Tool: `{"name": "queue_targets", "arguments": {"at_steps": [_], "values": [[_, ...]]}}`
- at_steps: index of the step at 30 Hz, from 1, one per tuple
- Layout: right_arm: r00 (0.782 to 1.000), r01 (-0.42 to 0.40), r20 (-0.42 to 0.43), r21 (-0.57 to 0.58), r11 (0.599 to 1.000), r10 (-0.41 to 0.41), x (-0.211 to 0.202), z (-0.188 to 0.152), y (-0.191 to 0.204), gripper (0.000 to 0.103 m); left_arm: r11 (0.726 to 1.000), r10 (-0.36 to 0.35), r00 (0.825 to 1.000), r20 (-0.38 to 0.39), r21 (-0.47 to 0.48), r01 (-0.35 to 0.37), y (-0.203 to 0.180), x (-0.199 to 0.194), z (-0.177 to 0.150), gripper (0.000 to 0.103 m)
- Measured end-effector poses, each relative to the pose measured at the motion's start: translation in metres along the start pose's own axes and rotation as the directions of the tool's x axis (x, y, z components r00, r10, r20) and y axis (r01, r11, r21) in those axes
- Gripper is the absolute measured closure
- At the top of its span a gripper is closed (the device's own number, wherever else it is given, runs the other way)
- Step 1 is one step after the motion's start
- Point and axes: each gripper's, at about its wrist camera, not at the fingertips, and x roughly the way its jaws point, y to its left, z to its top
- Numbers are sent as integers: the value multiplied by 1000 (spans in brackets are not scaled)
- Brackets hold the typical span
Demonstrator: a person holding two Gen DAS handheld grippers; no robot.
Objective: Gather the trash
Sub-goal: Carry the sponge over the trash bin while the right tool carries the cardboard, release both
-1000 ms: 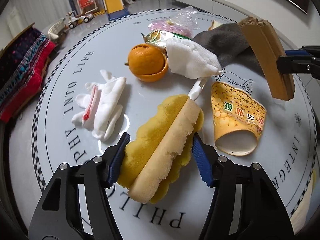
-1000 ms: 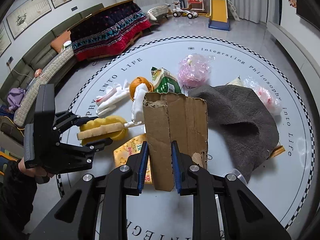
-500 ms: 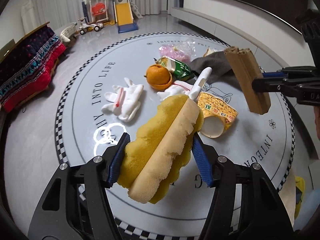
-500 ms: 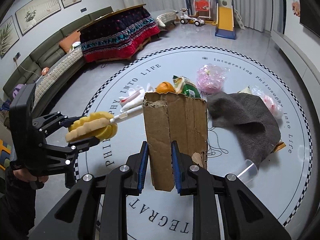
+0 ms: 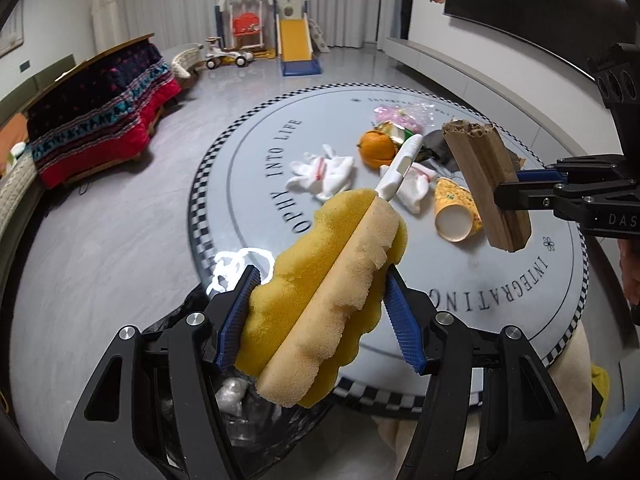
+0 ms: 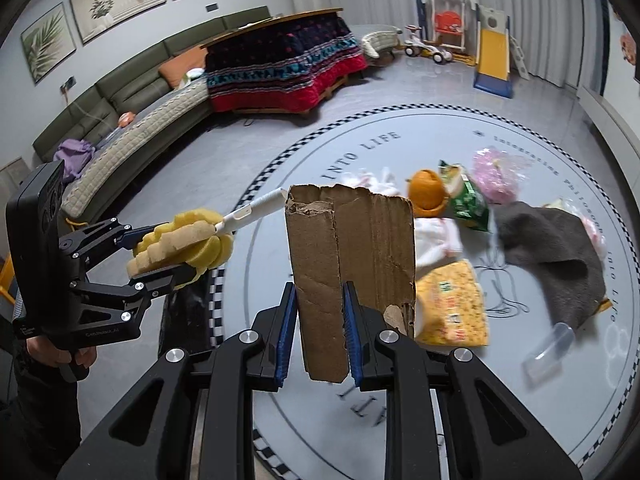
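The left gripper [image 5: 320,316] is clamped on the yellow sponge head of a sponge brush [image 5: 324,300], whose white handle [image 5: 402,168] sticks out forward, and the right gripper [image 6: 318,334] is closed tight on a folded strip of torn cardboard [image 6: 352,268]; both loads hang in the air near the round mat [image 5: 256,184], at the edge nearest the person. A black trash bag [image 5: 248,408] gapes under the left gripper, with something crinkled and silvery inside, so the next move is probably a drop. The sponge is soft and squashed between the pads, so it may cling to 1 pad on release, or the long handle may tip it past the bag rim. The cardboard is held low on only 1 fold, so the taller free part could lever sideways, or catch the left gripper, since the 2 tools are near each other. How wide the bag mouth is cannot be told: the gripper bodies cover most of it, and in the right wrist view only a dark sliver shows. Still on the mat lie an orange [image 6: 428,194], a green packet [image 6: 468,196], a yellow paper cup [image 5: 456,214], white tissues [image 5: 324,176], a grey cloth [image 6: 556,252] and a pink bag [image 6: 498,176]. A clear plastic piece [image 6: 550,346] is blurred; what it is I cannot tell. The yellow thing at the lower right of the left view is cut off.
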Motion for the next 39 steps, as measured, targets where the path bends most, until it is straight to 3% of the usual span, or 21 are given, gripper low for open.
{"name": "queue_targets", "arguments": {"at_steps": [9,18,24,30,31,32,33,35,39], "values": [[995,-89,-49,-93,992,85,32,-3,70,79,990,86,996,-2,-114,-86,50,-27,-52,42],[982,-175,-101,-165,971,159,58,-5,133,79,962,156,987,-35,-220,-159,94,-45,-101,42],[970,-227,-136,-196,954,202,77,-1,170,79,934,183,981,-61,-300,-193,124,-48,-126,42],[955,-269,-181,-201,942,234,102,-1,196,78,889,222,970,-100,-387,-244,160,-50,-150,40],[951,-272,-202,-195,942,232,109,-1,199,74,880,232,967,-106,-401,-255,165,-50,-154,37],[951,-261,-217,-188,947,219,114,-1,200,65,871,243,963,-115,-412,-268,169,-49,-156,19],[956,-241,-214,-176,955,202,116,0,200,43,857,263,957,-125,-426,-291,174,-50,-157,6],[958,-243,-194,-159,957,211,116,-1,197,41,831,302,946,-122,-453,-324,181,-55,-162,6],[963,-227,-187,-161,961,196,113,-3,190,41,824,300,946,-126,-466,-324,185,-57,-166,6]]}}
